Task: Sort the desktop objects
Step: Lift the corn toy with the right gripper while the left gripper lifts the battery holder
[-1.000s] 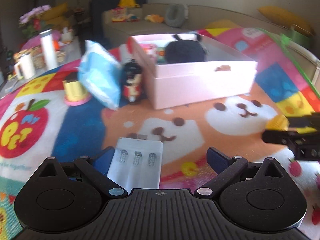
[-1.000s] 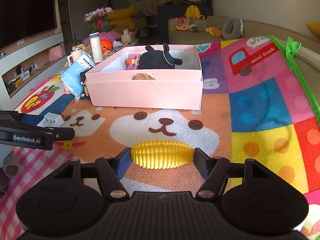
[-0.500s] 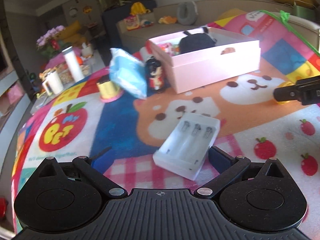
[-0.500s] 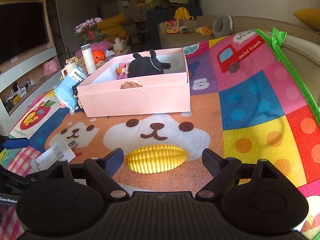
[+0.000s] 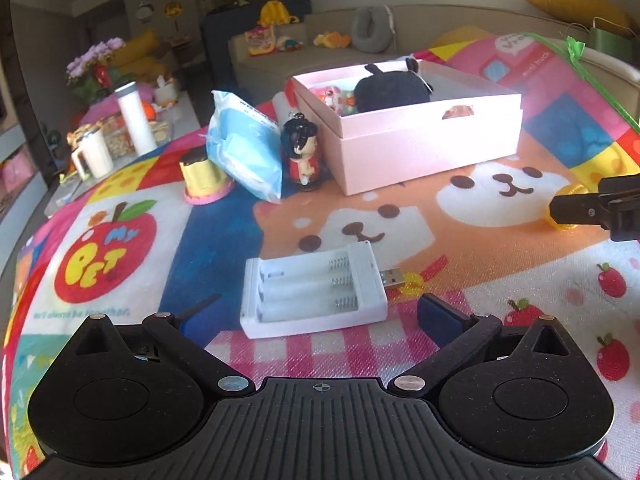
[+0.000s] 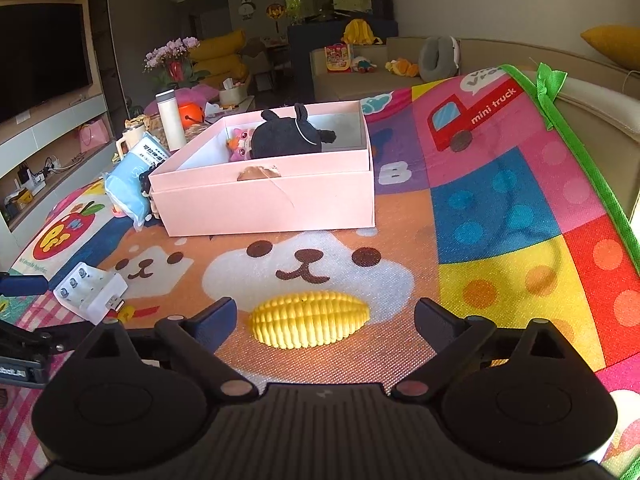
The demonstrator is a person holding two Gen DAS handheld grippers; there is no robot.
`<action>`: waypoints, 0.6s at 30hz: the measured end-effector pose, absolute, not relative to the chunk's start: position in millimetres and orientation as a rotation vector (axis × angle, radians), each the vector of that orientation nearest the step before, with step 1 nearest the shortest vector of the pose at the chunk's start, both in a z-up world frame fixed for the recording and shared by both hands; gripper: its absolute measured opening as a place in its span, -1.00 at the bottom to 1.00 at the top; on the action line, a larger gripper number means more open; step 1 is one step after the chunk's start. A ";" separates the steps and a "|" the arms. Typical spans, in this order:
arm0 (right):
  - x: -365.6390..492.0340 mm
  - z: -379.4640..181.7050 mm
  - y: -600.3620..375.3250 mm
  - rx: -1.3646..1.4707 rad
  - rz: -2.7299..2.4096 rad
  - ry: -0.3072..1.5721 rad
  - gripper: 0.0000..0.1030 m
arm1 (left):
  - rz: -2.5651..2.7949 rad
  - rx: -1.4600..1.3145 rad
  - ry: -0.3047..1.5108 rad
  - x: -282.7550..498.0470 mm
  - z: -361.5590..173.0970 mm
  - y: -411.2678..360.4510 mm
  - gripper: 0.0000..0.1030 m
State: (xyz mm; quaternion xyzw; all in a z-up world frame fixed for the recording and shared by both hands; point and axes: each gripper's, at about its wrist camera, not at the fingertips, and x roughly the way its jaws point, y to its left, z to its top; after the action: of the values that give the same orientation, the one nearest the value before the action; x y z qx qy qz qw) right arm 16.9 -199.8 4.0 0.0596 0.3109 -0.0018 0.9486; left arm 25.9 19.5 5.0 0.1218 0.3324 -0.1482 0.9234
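A white battery charger point(image 5: 316, 290) with a USB plug lies flat on the play mat, just ahead of my open left gripper point(image 5: 320, 314); it also shows in the right wrist view point(image 6: 90, 290). A yellow toy corn point(image 6: 310, 318) lies on the mat between the fingers of my open right gripper point(image 6: 324, 318), untouched. A pink open box point(image 5: 420, 136) stands behind, holding a black plush point(image 6: 286, 136) and a small pink toy point(image 6: 240, 148).
Left of the box stand a doll figure point(image 5: 302, 156), a blue tissue pack point(image 5: 244, 148) and a gold cup on a pink base point(image 5: 202, 178). A white bottle point(image 5: 134, 118) and a mug point(image 5: 92, 158) stand beyond the mat. The mat's green edge point(image 6: 580, 152) runs along the right.
Both grippers opened and let go: the charger and the corn now lie on the mat. Both grippers pulled back and rose slightly.
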 end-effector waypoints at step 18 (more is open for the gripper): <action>23.8 1.5 -192.6 0.073 0.079 0.681 0.89 | -0.333 0.158 0.688 18.0 3.3 17.9 0.83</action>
State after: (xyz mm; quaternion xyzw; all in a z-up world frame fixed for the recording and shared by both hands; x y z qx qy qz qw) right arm 23.8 -192.6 1.5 0.0359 0.3339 0.0389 0.9411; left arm 18.0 17.9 3.3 0.0769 0.3352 -0.1624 0.9248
